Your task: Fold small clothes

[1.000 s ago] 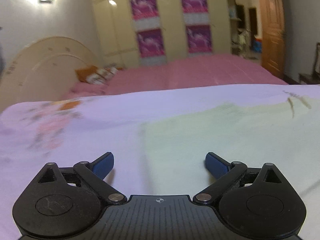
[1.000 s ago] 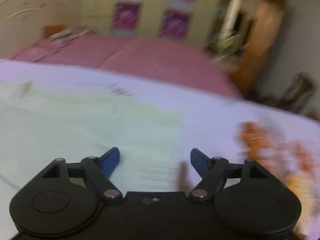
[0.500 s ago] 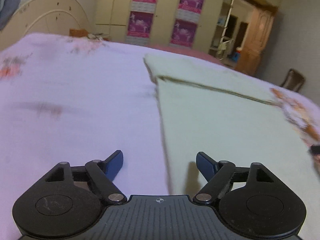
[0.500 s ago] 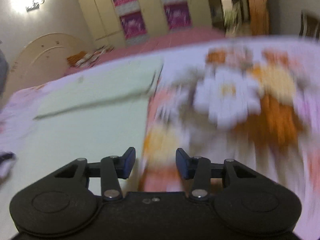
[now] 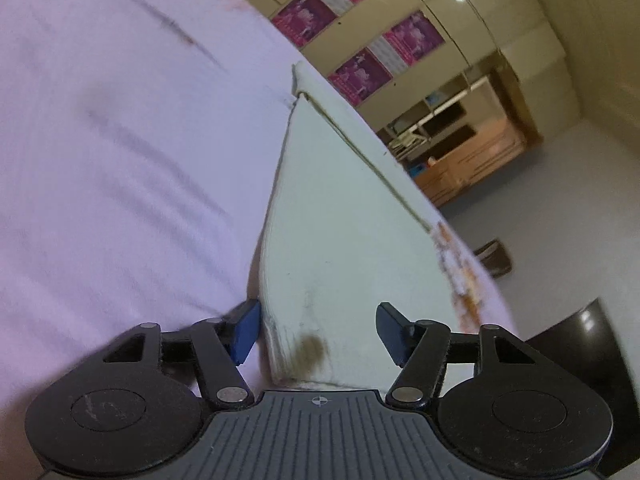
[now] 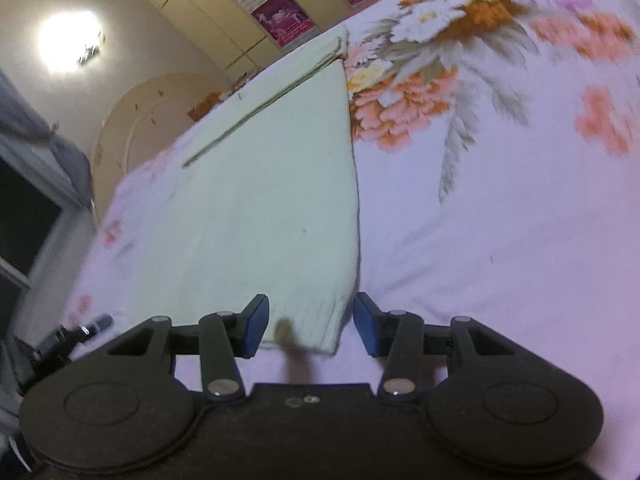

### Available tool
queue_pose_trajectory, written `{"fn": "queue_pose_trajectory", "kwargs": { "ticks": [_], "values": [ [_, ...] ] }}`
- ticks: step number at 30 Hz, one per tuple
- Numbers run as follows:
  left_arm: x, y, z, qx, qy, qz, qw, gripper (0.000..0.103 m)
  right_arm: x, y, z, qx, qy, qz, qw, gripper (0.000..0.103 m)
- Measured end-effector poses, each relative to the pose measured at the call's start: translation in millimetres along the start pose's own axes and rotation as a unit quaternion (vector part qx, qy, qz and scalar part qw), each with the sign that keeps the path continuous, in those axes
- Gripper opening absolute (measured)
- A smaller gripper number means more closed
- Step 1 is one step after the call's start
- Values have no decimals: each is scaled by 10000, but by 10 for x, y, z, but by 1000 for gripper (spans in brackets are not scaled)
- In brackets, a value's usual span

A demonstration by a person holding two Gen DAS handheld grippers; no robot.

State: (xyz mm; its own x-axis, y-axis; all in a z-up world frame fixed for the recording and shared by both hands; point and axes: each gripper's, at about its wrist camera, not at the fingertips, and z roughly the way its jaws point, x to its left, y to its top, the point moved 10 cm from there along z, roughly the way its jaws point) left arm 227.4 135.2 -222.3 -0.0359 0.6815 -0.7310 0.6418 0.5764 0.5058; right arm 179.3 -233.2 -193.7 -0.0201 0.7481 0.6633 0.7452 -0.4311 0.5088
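A pale green garment (image 5: 340, 208) lies flat on the lilac floral bedsheet (image 5: 112, 152), with a folded strip along its far edge. My left gripper (image 5: 318, 332) is open, its blue pads either side of the garment's near left corner. In the right wrist view the garment (image 6: 260, 200) lies ahead. My right gripper (image 6: 310, 328) is open with the near right corner of the garment between its pads. Neither gripper is closed on the cloth.
The sheet (image 6: 500, 220) carries an orange and white flower print right of the garment. A cream wardrobe with magenta posters (image 5: 360, 64) stands at the back. A curved headboard (image 6: 152, 120) and a wall lamp (image 6: 68, 40) show behind. A dark chair (image 5: 580, 360) is near the bed's right edge.
Both grippers have swung down from a level view to the garment's near corners and tilted. The right gripper's jaws have opened wider than half a second ago.
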Motion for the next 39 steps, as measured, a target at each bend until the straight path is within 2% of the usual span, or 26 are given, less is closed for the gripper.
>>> {"fn": "queue_pose_trajectory", "kwargs": {
  "ticks": [3, 7, 8, 10, 12, 13, 14, 16, 19, 21, 23, 25, 27, 29, 32, 35, 39],
  "values": [
    [1, -14, 89, 177, -204, -162, 9995, 63, -92, 73, 64, -2, 211, 444, 9988, 45],
    [-100, -102, 215, 498, -517, -234, 9971, 63, -46, 184, 216, 168, 377, 567, 9975, 44],
    [-105, -112, 252, 511, -479, -184, 9974, 57, -52, 184, 249, 193, 407, 602, 9972, 43],
    [-92, -148, 300, 508, -300, -76, 9982, 43, -65, 130, 288, 247, 412, 684, 9965, 26],
    [-37, -176, 305, 440, -163, -82, 9989, 29, -93, 104, 315, 284, 431, 782, 9956, 19],
    [2, -165, 293, 424, -73, -97, 9990, 14, -111, 101, 320, 279, 458, 841, 9950, 16],
    [54, -178, 295, 435, 55, -112, 9990, 8, -121, 72, 294, 276, 480, 885, 9945, 15],
    [77, -172, 261, 346, 10, -184, 9992, 5, -149, 62, 284, 250, 464, 901, 9945, 9],
    [-67, -155, 124, 89, -177, -29, 9998, 5, -98, 100, 206, 96, 396, 703, 9967, 8],
    [-96, -140, 76, -71, -207, -11, 9998, 5, 15, 201, 66, -211, 697, 702, 9949, 8],
    [12, -154, 121, -11, -43, -105, 9999, 5, 108, 254, -22, -361, 797, 521, 9948, 8],
    [125, -197, 186, 61, 70, -206, 9997, 5, 47, 231, 55, -241, 531, 377, 9976, 8],
    [124, -190, 197, 20, 37, -232, 9997, 5, -109, 120, 218, 99, -103, 171, 9998, 8],
    [121, -190, 206, 58, 36, -191, 9998, 5, -109, 109, 222, 14, 90, 338, 9994, 8],
    [146, -202, 204, 90, -8, -212, 9997, 5, -140, 202, 91, -451, 679, 1026, 9914, 22],
    [170, -202, 177, 110, -30, -226, 9997, 5, -315, 332, 112, -588, 367, 1166, 9908, 26],
    [222, -202, 150, 175, -87, -250, 9995, 6, -348, 360, 267, -379, 585, 1241, 9898, 28]
  ]
}}
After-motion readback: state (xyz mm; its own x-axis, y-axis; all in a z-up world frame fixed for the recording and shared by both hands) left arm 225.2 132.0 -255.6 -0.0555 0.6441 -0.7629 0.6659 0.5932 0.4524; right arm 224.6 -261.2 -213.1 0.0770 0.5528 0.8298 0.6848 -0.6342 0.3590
